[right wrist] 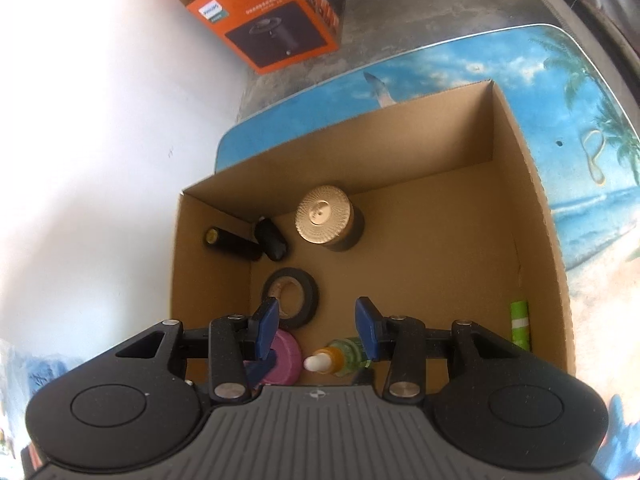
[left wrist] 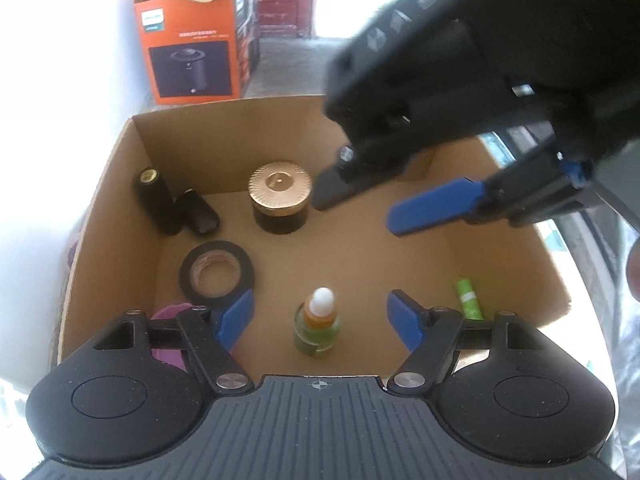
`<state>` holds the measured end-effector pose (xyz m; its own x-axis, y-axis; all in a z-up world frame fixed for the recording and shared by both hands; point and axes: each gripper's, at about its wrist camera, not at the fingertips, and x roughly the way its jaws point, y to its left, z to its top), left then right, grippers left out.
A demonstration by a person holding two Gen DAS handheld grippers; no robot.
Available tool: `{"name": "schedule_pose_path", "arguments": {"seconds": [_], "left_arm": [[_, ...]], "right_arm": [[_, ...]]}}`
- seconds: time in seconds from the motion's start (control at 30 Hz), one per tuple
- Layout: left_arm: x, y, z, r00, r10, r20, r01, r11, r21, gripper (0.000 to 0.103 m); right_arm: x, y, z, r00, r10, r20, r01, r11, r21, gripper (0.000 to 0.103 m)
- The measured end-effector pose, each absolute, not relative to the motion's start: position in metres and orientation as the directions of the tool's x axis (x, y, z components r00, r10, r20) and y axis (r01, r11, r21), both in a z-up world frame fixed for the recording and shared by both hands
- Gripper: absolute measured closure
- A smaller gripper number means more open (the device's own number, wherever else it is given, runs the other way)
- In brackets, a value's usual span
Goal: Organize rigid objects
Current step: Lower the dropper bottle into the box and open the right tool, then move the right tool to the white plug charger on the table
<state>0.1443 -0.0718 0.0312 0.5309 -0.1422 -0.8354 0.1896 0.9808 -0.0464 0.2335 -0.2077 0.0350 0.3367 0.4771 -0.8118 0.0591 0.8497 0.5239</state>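
Observation:
An open cardboard box holds several items. A small green dropper bottle with a white tip stands upright on its floor. My left gripper hovers over it, open, with the bottle between the blue fingers and clear of both pads. My right gripper is open and holds nothing; it hangs above the box's middle. Also in the box are a gold-lidded dark jar, a black tape roll, a black cylinder, a pink lid and a green tube.
The box sits on a table with a beach print. An orange product box with crumpled cloth inside stands on the concrete floor beyond. A white wall runs along the left. The box's right half is bare cardboard.

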Motion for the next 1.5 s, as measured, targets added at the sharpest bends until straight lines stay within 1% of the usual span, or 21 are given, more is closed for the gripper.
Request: {"name": "schedule_pose_path", "arguments": {"seconds": [0.1,0.23,0.4,0.5,0.57,0.6,0.63,0.67,0.7,0.73,0.87,0.97,1.03,1.1,1.13,1.2,1.27,1.33,1.43,1.5], "left_arm": [[0.142,-0.072,0.036,0.532,-0.172,-0.829,0.189,0.979,-0.082,0.029],[0.137,-0.067,0.042,0.547,-0.185,-0.816,0.185,0.978,-0.098,0.029],[0.124,-0.058,0.063,0.591,-0.206,-0.78,0.171,0.977,-0.129,0.029],[0.109,-0.053,0.076,0.613,-0.209,-0.762,0.173,0.976,-0.129,0.029],[0.094,-0.052,0.082,0.621,-0.205,-0.757,0.176,0.977,-0.121,0.029],[0.086,-0.05,0.084,0.624,-0.197,-0.756,0.174,0.978,-0.112,0.028],[0.079,-0.049,0.084,0.625,-0.192,-0.757,0.174,0.979,-0.105,0.028],[0.073,-0.049,0.083,0.622,-0.189,-0.76,0.177,0.979,-0.099,0.028],[0.065,-0.048,0.081,0.616,-0.183,-0.766,0.177,0.98,-0.091,0.027],[0.06,-0.048,0.078,0.607,-0.178,-0.775,0.179,0.98,-0.084,0.026],[0.044,-0.048,0.059,0.546,-0.16,-0.823,0.189,0.98,-0.065,0.026],[0.04,-0.051,0.036,0.521,-0.113,-0.846,0.205,0.979,-0.005,0.026],[0.039,-0.05,0.022,0.526,-0.09,-0.846,0.206,0.978,0.024,0.028],[0.043,-0.051,0.007,0.517,-0.075,-0.853,0.209,0.977,0.04,0.032],[0.042,-0.051,0.001,0.519,-0.07,-0.852,0.209,0.977,0.047,0.035],[0.046,-0.051,-0.009,0.526,-0.063,-0.848,0.213,0.975,0.059,0.037],[0.049,-0.05,-0.019,0.529,-0.05,-0.847,0.214,0.974,0.076,0.041],[0.055,-0.048,-0.027,0.525,-0.042,-0.85,0.204,0.976,0.078,0.045],[0.061,-0.044,-0.036,0.525,-0.039,-0.85,0.192,0.979,0.074,0.05],[0.064,-0.042,-0.041,0.511,-0.037,-0.859,0.172,0.983,0.06,0.056]], "right_arm": [[0.229,-0.206,0.039,0.337,0.452,-0.826,0.073,0.862,0.501,0.058],[0.221,-0.217,0.052,0.393,0.411,-0.822,0.063,0.88,0.47,0.058],[0.192,-0.245,0.078,0.487,0.42,-0.766,0.061,0.858,0.51,0.058],[0.166,-0.256,0.087,0.508,0.425,-0.749,0.056,0.852,0.521,0.053],[0.149,-0.259,0.087,0.5,0.429,-0.752,0.06,0.849,0.525,0.053],[0.14,-0.259,0.087,0.492,0.434,-0.754,0.058,0.848,0.526,0.052],[0.132,-0.258,0.085,0.483,0.442,-0.756,0.053,0.847,0.529,0.049],[0.125,-0.256,0.082,0.47,0.452,-0.758,0.046,0.845,0.532,0.045],[0.118,-0.252,0.078,0.454,0.461,-0.762,0.037,0.845,0.533,0.038],[0.112,-0.248,0.074,0.433,0.465,-0.772,0.031,0.848,0.529,0.035],[0.099,-0.228,0.049,0.369,0.474,-0.8,0.018,0.857,0.516,0.033],[0.101,-0.215,0.027,0.335,0.489,-0.805,0.023,0.85,0.526,0.033],[0.105,-0.209,0.01,0.318,0.505,-0.802,0.04,0.838,0.544,0.033],[0.111,-0.204,-0.006,0.304,0.517,-0.8,0.061,0.828,0.558,0.034],[0.113,-0.2,-0.014,0.298,0.522,-0.8,0.07,0.823,0.563,0.036],[0.118,-0.196,-0.029,0.28,0.538,-0.795,0.097,0.808,0.581,0.04],[0.124,-0.193,-0.044,0.27,0.559,-0.784,0.12,0.788,0.603,0.042],[0.13,-0.188,-0.053,0.261,0.57,-0.779,0.127,0.779,0.613,0.045],[0.136,-0.182,-0.061,0.251,0.578,-0.776,0.127,0.775,0.619,0.047],[0.14,-0.178,-0.065,0.241,0.574,-0.783,0.128,0.781,0.612,0.049]]}}
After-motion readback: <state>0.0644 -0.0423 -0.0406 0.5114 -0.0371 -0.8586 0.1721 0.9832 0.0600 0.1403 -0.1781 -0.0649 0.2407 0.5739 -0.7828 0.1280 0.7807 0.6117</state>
